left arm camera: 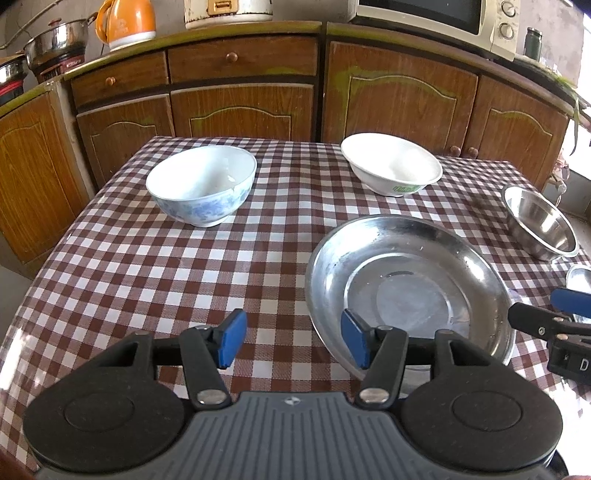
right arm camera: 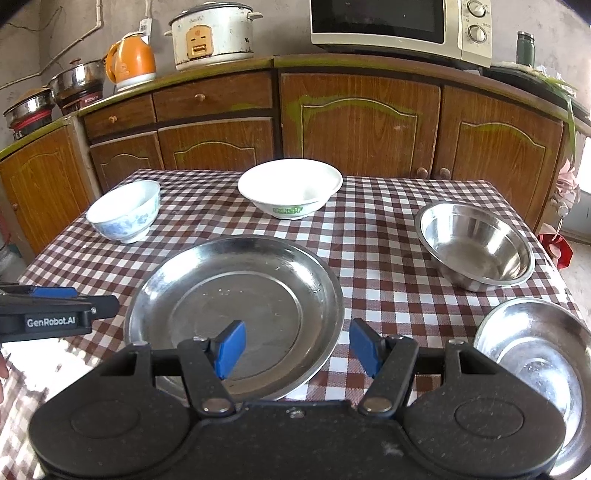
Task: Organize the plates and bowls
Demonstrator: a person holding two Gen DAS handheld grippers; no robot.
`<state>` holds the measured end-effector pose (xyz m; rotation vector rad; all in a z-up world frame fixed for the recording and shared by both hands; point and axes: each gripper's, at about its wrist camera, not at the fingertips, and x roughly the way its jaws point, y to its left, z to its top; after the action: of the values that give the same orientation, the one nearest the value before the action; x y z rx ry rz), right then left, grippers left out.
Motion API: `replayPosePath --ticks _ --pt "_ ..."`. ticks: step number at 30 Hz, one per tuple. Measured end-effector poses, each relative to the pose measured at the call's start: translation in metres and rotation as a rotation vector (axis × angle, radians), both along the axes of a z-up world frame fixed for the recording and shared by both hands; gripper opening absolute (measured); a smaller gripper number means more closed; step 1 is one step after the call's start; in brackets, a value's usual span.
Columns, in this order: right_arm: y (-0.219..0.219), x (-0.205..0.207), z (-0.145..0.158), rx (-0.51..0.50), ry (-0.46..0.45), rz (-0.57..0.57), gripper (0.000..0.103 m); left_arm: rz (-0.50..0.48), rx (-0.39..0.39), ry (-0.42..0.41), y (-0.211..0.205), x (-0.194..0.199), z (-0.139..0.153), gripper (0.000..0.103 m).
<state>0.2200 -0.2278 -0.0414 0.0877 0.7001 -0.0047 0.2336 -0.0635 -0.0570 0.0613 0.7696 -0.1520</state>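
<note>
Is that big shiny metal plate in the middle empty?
Empty. The large steel plate sits upright on the checked cloth, its bare bottom showing only smudges and specks.

The big plate (right arm camera: 236, 314) lies on the table (right arm camera: 369, 236) just ahead of the right gripper (right arm camera: 295, 349). Two bowls (right arm camera: 125, 210) (right arm camera: 290, 188) stand behind it. Two more (right arm camera: 474, 245) (right arm camera: 543, 358) sit to the gripper's right.

small steel dish (left arm camera: 580, 277) cut by right edge, microwave (left arm camera: 436, 18) top cropped

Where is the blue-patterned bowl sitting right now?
The blue-patterned bowl stands at the far left of the checked table, left of the white bowl and beyond the large steel plate.
</note>
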Motion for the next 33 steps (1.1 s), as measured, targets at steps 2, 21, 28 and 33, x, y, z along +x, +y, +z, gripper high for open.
replayPosePath --ticks 2,21,28,33 --pt "-0.002 0.004 -0.002 0.001 0.002 0.002 0.075 0.000 0.001 0.005 -0.001 0.004 -0.002 0.059" --pt "-0.022 0.043 -0.033 0.005 0.060 -0.024 0.075 -0.014 0.019 0.049 -0.007 0.041 -0.026 0.059" --pt "-0.025 0.054 -0.043 0.019 0.079 -0.037 0.075 -0.022 0.027 0.050 -0.009 0.050 -0.033 0.058" --pt "-0.027 0.060 -0.048 0.046 0.092 -0.037 0.074 -0.044 0.017 0.057 -0.012 0.055 -0.039 0.057"
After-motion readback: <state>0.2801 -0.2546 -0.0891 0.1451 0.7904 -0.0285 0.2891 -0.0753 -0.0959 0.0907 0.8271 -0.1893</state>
